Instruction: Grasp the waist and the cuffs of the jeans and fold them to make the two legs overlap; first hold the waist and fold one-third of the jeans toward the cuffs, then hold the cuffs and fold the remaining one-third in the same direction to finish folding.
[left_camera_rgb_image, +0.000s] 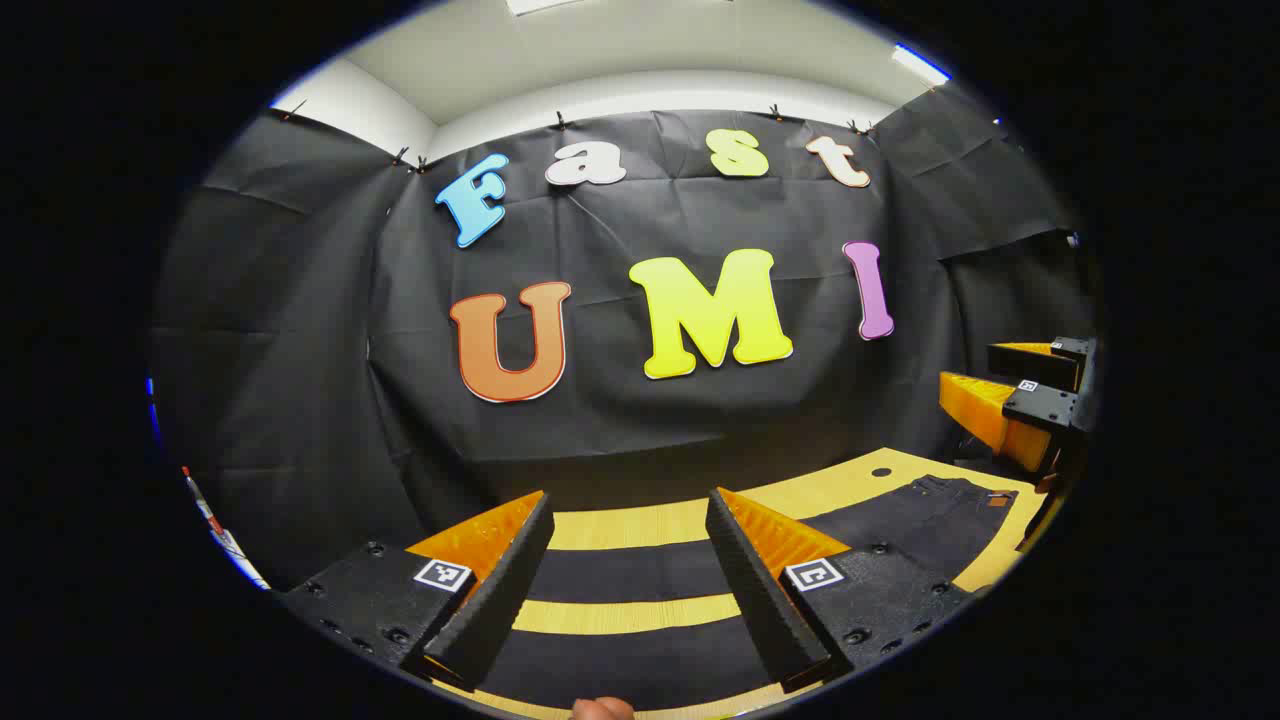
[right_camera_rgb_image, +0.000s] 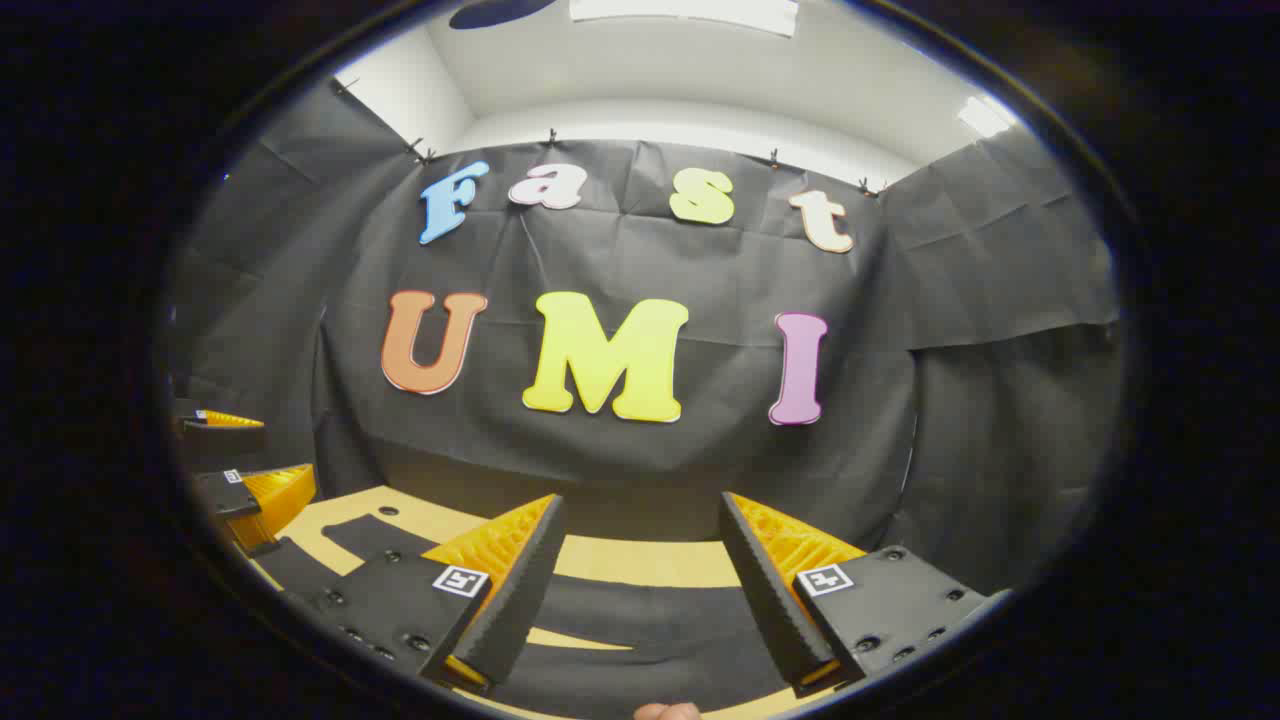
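The dark jeans (left_camera_rgb_image: 930, 525) lie spread flat on the yellow tabletop (left_camera_rgb_image: 620, 522), legs apart, ready for folding. Both the left tongs (left_camera_rgb_image: 628, 580) and right tongs (right_camera_rgb_image: 640, 590) hover above them, spread wide and empty, probably preparing for the first grasp.

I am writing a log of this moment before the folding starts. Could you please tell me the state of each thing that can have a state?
jeans: lying flat on the table, legs apart, not yet folded.
left gripper: open, above the jeans' legs, holding nothing.
right gripper: open, above the jeans, holding nothing.
table: wooden top, partly covered by the jeans.
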